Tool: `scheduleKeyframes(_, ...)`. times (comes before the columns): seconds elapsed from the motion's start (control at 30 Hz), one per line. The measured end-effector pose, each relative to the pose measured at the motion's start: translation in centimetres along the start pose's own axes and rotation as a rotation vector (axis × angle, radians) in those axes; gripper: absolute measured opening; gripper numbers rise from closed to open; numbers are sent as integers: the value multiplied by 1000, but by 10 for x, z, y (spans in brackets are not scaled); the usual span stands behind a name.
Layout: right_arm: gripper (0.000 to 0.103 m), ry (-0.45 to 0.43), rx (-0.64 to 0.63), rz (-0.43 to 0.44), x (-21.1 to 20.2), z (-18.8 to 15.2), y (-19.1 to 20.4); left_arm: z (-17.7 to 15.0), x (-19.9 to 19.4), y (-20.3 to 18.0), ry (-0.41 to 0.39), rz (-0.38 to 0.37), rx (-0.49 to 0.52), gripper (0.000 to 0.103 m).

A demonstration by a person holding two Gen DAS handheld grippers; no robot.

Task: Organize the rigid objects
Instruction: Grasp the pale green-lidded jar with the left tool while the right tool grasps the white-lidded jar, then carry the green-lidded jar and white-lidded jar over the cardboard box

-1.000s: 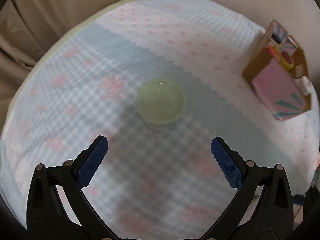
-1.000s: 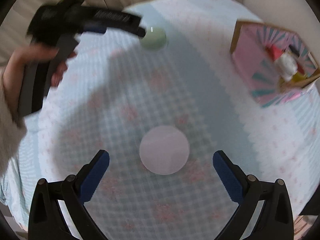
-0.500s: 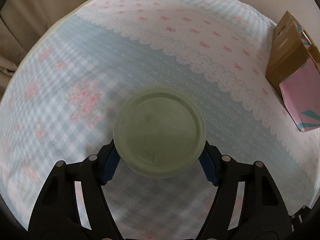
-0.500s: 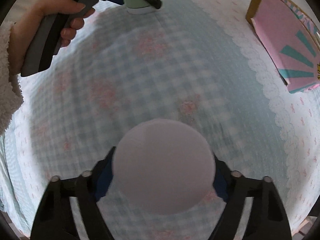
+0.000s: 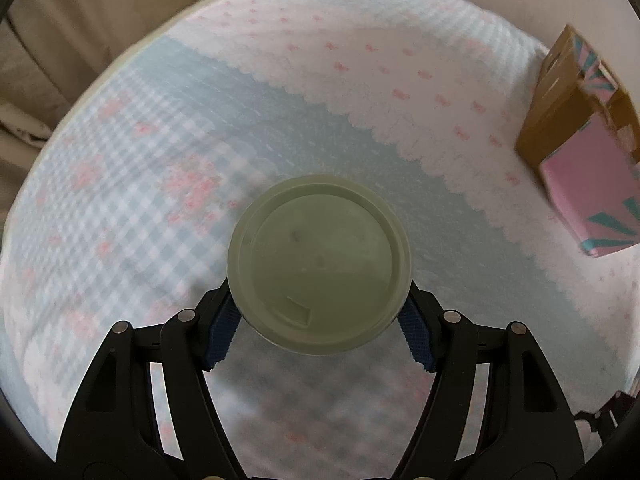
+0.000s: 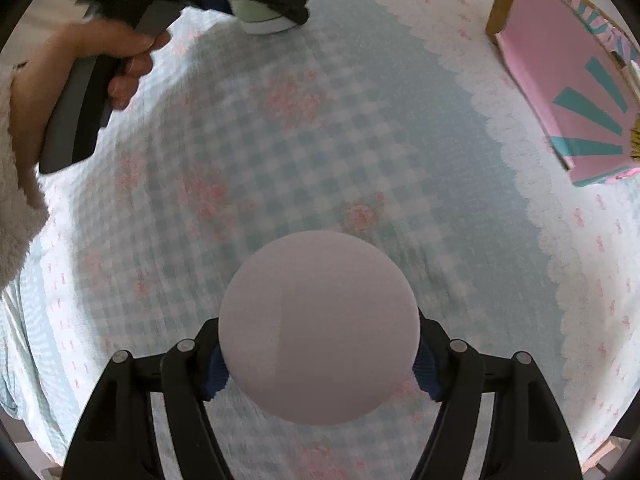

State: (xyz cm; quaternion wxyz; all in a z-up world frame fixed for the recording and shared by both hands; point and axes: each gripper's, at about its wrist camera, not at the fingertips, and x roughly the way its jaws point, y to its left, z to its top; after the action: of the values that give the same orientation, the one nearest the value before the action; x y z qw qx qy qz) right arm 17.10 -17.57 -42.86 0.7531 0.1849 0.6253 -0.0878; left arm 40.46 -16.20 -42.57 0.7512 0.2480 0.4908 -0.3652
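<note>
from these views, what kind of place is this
Most likely a home, probably a living or dining corner. A round table wears a frilly gingham tablecloth with pink bows, beige upholstery sits behind it, and a pink-and-teal cardboard box holds small items.

A pale green lid (image 5: 319,264) was seen above a cloth (image 5: 200,152) checked in light blue and white, strewn with pink flowers and bordered in white with small pink bows. A pale lilac-pink round top (image 6: 319,326) was shown. The box (image 6: 560,80) was patterned in pink with teal rays, its sides brown.
</note>
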Motion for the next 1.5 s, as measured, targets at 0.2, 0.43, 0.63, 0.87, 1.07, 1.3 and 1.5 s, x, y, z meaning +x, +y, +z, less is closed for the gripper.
scheduleKeyframes(0.2, 68, -69, 11, -3, -46, 7, -13, 1, -65, -2, -71, 5, -46, 67)
scheduleKeyframes(0.43, 68, -200, 13, 26, -130, 6, -11, 0, -162, -9, -125, 50, -110, 67)
scheduleKeyframes(0.63, 68, -290, 8, 89, -199, 7, -13, -11, -251, -24, -158, 61, -173, 67)
scheduleKeyframes(0.87, 68, -347, 17, 149, -271, 20, -34, -21, -314, -67, -198, 63, -222, 67)
scheduleKeyframes(1.07, 68, -424, -11, 158, -321, 45, -82, 7, -330, -119, -235, 71, -252, 67)
scheduleKeyframes(1.3, 68, -430, -87, 193, -344, 89, -156, 58, -313, -182, -252, 101, -339, 67)
scheduleKeyframes(1.5, 68, -386, -111, 195, -330, 129, -229, 98, -273, -223, -218, 79, -400, 67)
